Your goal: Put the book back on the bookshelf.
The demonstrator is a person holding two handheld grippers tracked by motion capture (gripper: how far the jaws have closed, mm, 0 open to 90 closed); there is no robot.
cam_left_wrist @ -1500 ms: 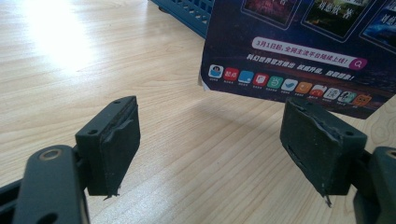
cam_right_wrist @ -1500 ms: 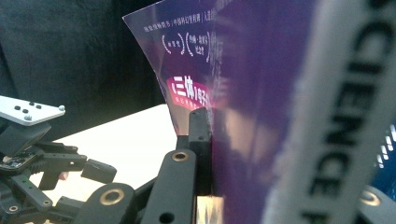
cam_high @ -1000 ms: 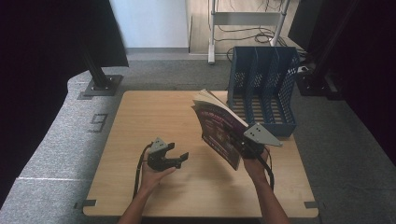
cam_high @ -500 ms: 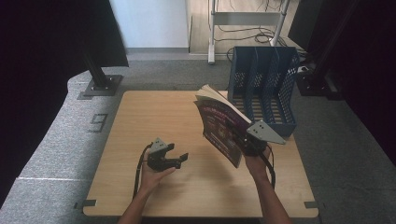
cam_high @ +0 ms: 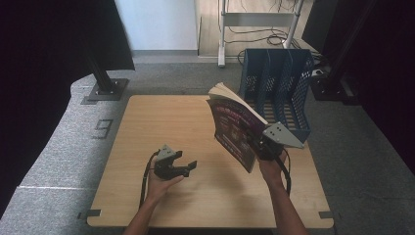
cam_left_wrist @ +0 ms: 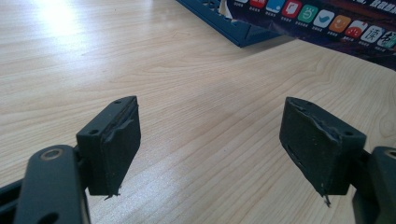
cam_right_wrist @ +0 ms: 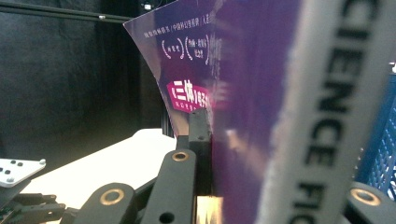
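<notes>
Wooden desk (cam_high: 147,127), light grain, seen from above; grey carpet around it.

Right hand-held gripper (cam_high: 262,146): clenched on a book (cam_high: 234,128), which is held up off the desk, near upright and tilted, over the right half of the desktop. Purple cover faces the person's left; cream page edges show along the top. In the right gripper view the book (cam_right_wrist: 261,93) fills most of the frame, very close and blurred. One black jaw presses flat against the purple cover; the opposite jaw is hidden behind the book. White lettering runs down the pale spine; a magenta label sits on the cover. The grey three-cornered plate rides on top of this gripper in the high view, and the right hand (cam_high: 270,166) grips it from below.

Blue file rack (cam_high: 279,83): stands at the far right corner of the desk, several upright slots, mesh sides. The book is just in front of it, between rack and person; whether they touch cannot be told.

Left hand-held gripper (cam_high: 188,167): released, jaws spread wide with nothing between them. It sits low over the near-left part of the desk, held in the left hand (cam_high: 161,178), well apart from the book. In the left gripper view (cam_left_wrist: 210,149) the two black pads (cam_left_wrist: 116,140) stand apart over bare wood, with the rack's blue base (cam_left_wrist: 233,28) and the book's lower edge at the top of frame.
</notes>
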